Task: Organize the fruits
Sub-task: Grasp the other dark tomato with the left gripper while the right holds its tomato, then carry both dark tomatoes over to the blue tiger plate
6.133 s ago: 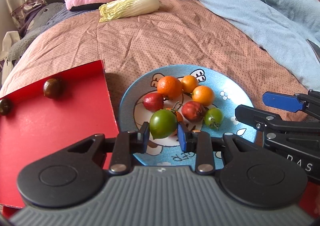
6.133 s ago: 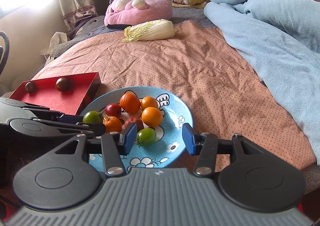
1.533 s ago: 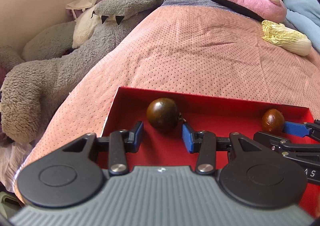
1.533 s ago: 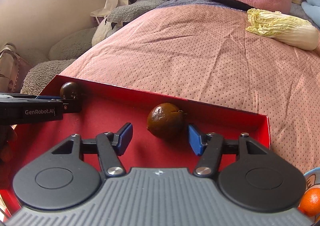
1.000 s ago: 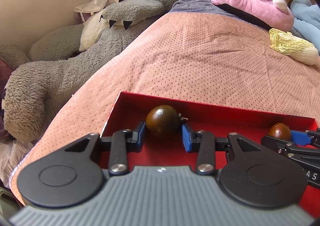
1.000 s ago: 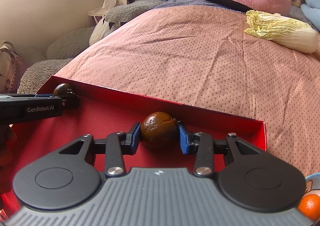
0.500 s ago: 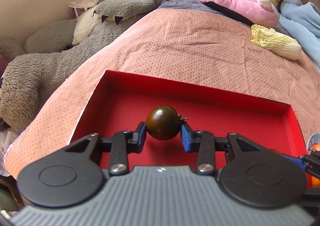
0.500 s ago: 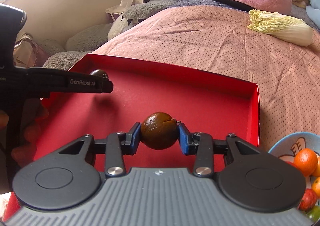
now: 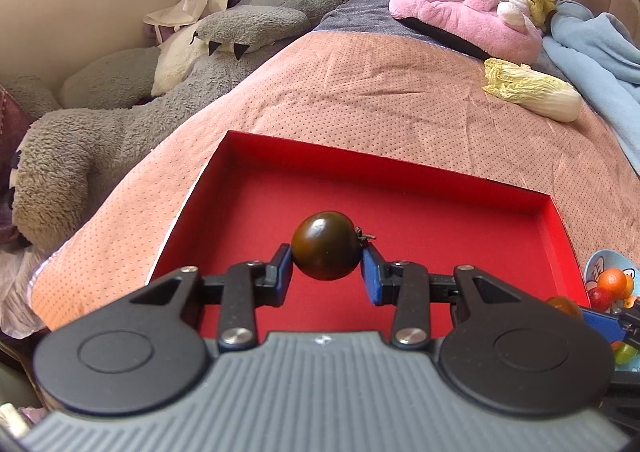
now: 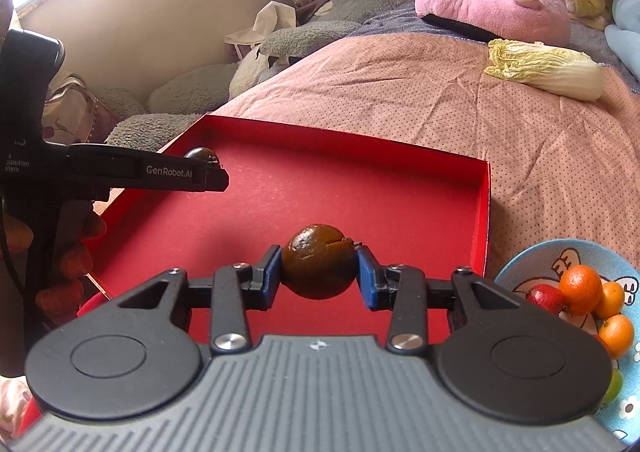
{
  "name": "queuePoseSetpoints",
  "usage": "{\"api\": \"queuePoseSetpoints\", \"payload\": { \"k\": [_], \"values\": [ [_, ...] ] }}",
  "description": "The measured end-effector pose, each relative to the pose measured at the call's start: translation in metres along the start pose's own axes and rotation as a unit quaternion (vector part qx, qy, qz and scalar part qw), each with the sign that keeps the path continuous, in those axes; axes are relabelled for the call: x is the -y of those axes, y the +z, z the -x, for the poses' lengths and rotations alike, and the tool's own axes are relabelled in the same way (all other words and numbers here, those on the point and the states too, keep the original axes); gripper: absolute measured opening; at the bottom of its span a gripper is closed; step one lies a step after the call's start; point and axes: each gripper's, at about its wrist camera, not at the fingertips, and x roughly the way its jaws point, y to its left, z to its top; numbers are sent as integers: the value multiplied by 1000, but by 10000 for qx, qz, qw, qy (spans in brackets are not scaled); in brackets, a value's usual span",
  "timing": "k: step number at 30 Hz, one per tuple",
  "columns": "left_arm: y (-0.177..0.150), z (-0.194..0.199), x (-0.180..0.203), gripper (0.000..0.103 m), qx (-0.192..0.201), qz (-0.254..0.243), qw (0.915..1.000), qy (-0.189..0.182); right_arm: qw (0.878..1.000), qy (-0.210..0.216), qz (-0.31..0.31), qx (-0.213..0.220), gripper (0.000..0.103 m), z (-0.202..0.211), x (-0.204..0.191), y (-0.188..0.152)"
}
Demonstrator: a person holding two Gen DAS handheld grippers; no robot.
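My left gripper [image 9: 326, 266] is shut on a dark brown-green tomato [image 9: 325, 244], held above the red tray [image 9: 400, 207]. My right gripper [image 10: 318, 272] is shut on a wrinkled brown tomato [image 10: 318, 260], also lifted over the red tray [image 10: 340, 195]. In the right wrist view the left gripper's arm [image 10: 140, 171] reaches in from the left, its dark tomato [image 10: 200, 153] peeking behind it. A blue plate [image 10: 520, 268] at the right edge carries orange, red and green fruits [image 10: 580, 284]. The same plate [image 9: 604, 258] shows at the far right of the left wrist view.
The tray lies on a pink dotted bedspread [image 9: 380, 91]. A napa cabbage [image 9: 532, 91] lies farther back on the bed. A pink plush [image 9: 460, 19] and a grey plush [image 9: 140, 91] sit behind and to the left. A light blue blanket [image 9: 592, 51] covers the right side.
Both grippers closed on their tomatoes in the tray, then lifted them and drew back, so the tray now lies bare beneath them. The plate has come into view at the right.
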Motion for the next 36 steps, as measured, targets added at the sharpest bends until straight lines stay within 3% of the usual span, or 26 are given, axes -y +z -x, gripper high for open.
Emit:
{"api": "queuePoseSetpoints", "payload": {
  "k": [36],
  "values": [
    [-9,30,79,40,175,-657,9973,-277,9977,-232,-455,439,45,69,43,-26]
  ]
}}
